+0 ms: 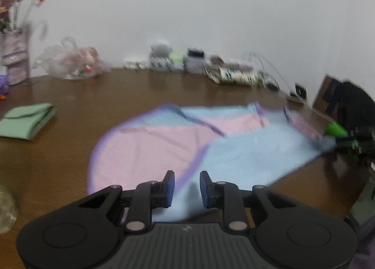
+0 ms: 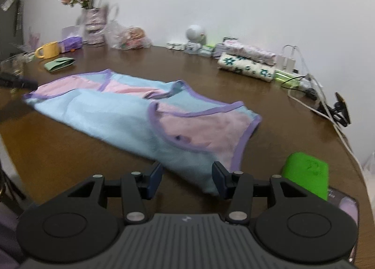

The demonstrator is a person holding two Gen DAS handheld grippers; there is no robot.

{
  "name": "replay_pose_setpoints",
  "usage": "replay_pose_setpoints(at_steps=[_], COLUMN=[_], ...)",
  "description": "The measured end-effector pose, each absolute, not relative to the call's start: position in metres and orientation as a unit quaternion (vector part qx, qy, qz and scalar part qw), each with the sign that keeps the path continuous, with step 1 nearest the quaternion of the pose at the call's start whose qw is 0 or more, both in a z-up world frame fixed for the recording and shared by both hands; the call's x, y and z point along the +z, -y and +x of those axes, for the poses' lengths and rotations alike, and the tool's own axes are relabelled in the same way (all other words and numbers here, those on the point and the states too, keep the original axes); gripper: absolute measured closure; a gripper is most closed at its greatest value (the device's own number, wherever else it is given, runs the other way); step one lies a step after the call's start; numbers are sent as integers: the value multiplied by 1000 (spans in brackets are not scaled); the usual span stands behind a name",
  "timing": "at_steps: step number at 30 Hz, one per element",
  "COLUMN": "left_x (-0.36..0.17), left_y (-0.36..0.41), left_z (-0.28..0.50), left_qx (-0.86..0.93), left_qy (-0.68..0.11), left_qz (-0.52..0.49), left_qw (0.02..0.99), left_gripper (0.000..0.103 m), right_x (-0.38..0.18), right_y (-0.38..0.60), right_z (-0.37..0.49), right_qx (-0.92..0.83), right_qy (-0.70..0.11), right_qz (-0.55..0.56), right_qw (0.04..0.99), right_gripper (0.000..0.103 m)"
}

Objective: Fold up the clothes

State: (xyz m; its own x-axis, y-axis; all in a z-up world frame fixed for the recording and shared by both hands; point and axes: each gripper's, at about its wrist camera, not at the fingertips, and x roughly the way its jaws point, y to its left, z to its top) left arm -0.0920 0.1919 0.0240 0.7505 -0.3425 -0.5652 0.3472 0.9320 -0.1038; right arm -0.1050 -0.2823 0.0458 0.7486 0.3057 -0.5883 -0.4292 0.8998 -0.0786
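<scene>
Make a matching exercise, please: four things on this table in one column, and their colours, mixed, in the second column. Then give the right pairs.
Things:
1. mug
2. small folded cloth
3. garment spread on the table
4. pads of the right gripper

Colours:
A. dark blue
B. pale green
C. yellow
D. light blue and pink with purple trim

Pairs: 1-C, 2-B, 3-D, 4-A
</scene>
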Motion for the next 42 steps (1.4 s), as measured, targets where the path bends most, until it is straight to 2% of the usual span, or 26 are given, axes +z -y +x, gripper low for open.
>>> replay_pose_setpoints(at_steps=[2,4,5,7,13,15,16,17,24,26,28,30,31,35,42], left_x=[16,16,16,15,13,12,12,11,14,18,23,27,28,21,13], left_y=[-191,-197,-201,-205,-210,-208,-208,-208,-209,-206,-198,-184,-177,-160,-168], left_z=[-92,-91,-92,-94,-96,-98,-98,-99,-93,-91,-93,-94,-94,-85,-84], left_qx=[-179,-172,-167,-158,-152,-153,-153,-153,-149,-147,-155,-180,-187,-192,-164], left_qy=[-296,-301,-301,-296,-286,-281,-279,-277,-287,-290,-282,-273,-273,-301,-296], left_qz=[2,-18,-19,-12,-14,-6,-3,-1,-4,-18,-19,-4,6,27,24], left_qw=[939,938,939,942,946,947,948,949,946,945,947,945,944,934,941], left_gripper=[83,83,83,83,84,84,84,84,83,83,80,67,64,64,67], right_x=[43,41,41,44,59,46,43,43,61,66,66,61,56,40,41], right_y=[280,277,276,276,275,266,262,262,277,272,262,249,244,234,245], right_z=[-99,-95,-93,-89,-54,-42,-43,-44,-53,-66,-80,-89,-90,-84,-73], right_qx=[185,182,187,195,166,164,160,154,58,81,141,194,203,211,222], right_qy=[-303,-316,-323,-328,-316,-345,-341,-339,-302,-283,-275,-272,-275,-282,-283], right_qz=[-123,-145,-150,-159,-186,-223,-246,-254,-236,-206,-164,-134,-128,-109,-35], right_qw=[927,920,916,911,915,897,893,893,922,933,937,933,931,930,932], right_gripper=[58,75,94,96,95,80,77,69,69,68,63,62,62,62,62])
